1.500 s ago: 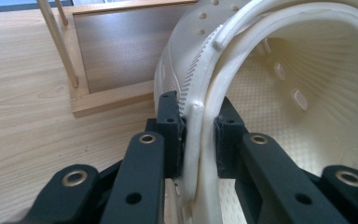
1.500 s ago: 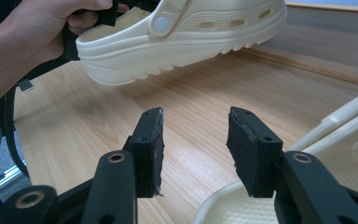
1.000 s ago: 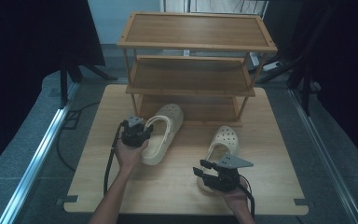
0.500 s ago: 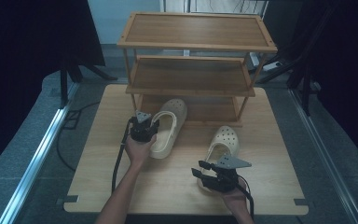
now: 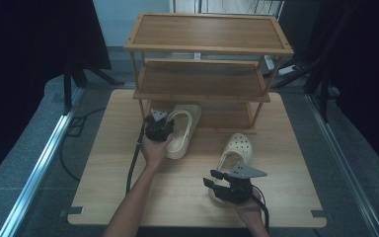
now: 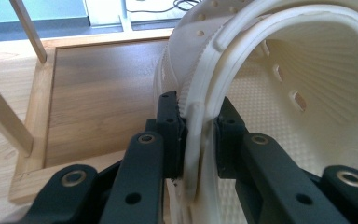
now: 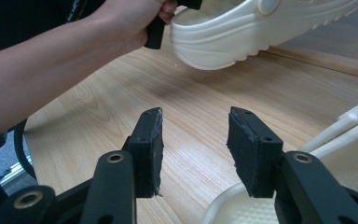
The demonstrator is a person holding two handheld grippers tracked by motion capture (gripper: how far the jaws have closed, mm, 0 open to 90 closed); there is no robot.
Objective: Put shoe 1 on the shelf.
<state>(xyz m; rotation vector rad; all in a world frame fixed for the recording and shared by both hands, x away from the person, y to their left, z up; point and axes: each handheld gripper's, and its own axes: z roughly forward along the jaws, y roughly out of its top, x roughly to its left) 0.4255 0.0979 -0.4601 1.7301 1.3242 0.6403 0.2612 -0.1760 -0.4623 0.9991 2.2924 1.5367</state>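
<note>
A cream clog is held by its side rim in my left gripper, which is shut on it. Its toe points at the lowest shelf of a wooden rack. In the left gripper view the pads pinch the thin rim of the clog, with the bottom shelf just beyond. A second cream clog lies on the table at the right. My right gripper stands open beside its heel, nothing between the jaws. The held clog hangs above the table there.
The three-tier wooden rack stands at the back of the wooden table. Its upright posts flank the bottom shelf. A person's forearm crosses the left of the right gripper view. Black cables trail off the table's front.
My left hand has carried the clog away from me and to the right, toward the rack's bottom shelf. The right gripper and the second clog have stayed put.
</note>
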